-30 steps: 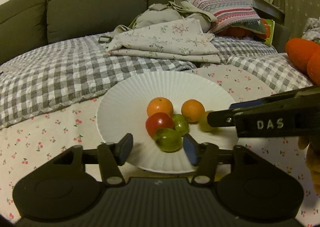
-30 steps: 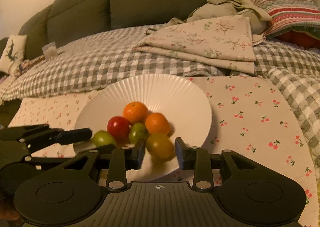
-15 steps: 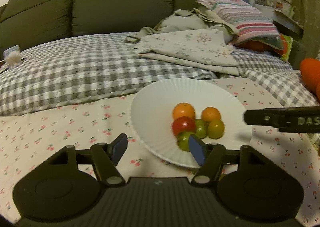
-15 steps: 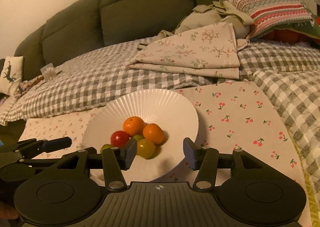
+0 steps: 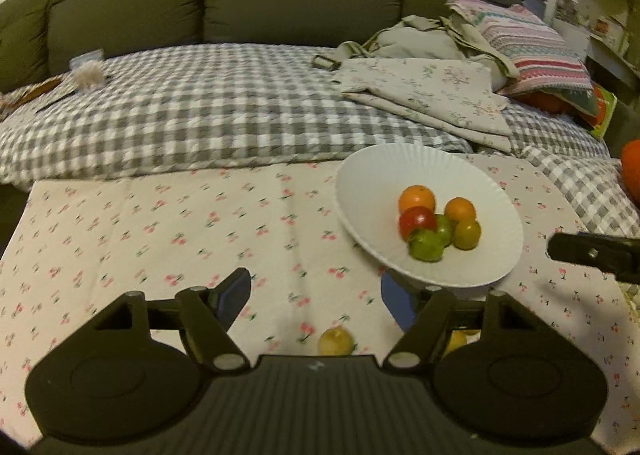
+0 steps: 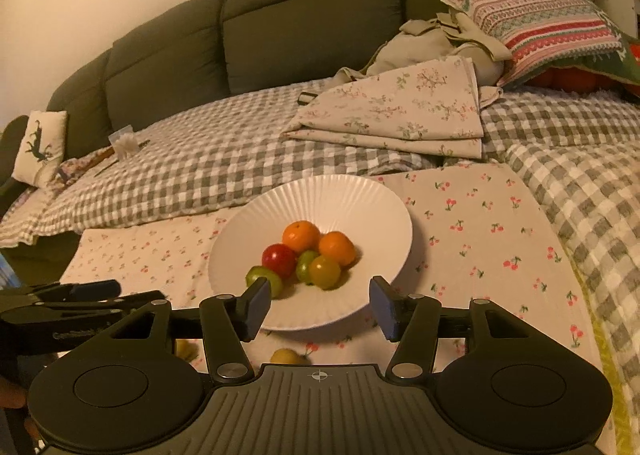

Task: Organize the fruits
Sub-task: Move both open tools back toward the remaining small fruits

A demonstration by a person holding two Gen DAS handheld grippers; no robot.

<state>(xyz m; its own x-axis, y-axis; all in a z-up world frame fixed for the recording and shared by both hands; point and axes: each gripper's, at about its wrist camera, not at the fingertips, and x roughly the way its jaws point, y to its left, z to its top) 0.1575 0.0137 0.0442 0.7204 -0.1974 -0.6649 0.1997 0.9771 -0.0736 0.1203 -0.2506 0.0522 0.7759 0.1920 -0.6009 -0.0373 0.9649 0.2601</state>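
Note:
A white ribbed plate (image 5: 496, 211) (image 6: 368, 203) on the cherry-print cloth holds two oranges (image 5: 417, 199) (image 6: 301, 235), a red fruit (image 5: 417, 221) (image 6: 279, 258) and three green ones (image 5: 426, 245) (image 6: 324, 271). A yellow fruit (image 5: 336, 341) (image 6: 286, 356) lies on the cloth just in front of my grippers, and another (image 5: 456, 339) (image 6: 186, 349) shows partly behind a finger. My left gripper (image 5: 315, 291) is open and empty, left of the plate. My right gripper (image 6: 319, 306) is open and empty, just short of the plate's near rim.
The cherry-print cloth (image 5: 168, 231) lies over a grey checked blanket (image 5: 224, 111) on a green sofa. Folded floral linen (image 6: 400, 111) and a striped pillow (image 6: 536, 19) lie behind the plate. An orange object (image 5: 631, 163) sits at the far right.
Both grippers have drawn back from the plate and opened wider. The left one has swung left. The right one has let go of a green fruit, which stays on the plate.

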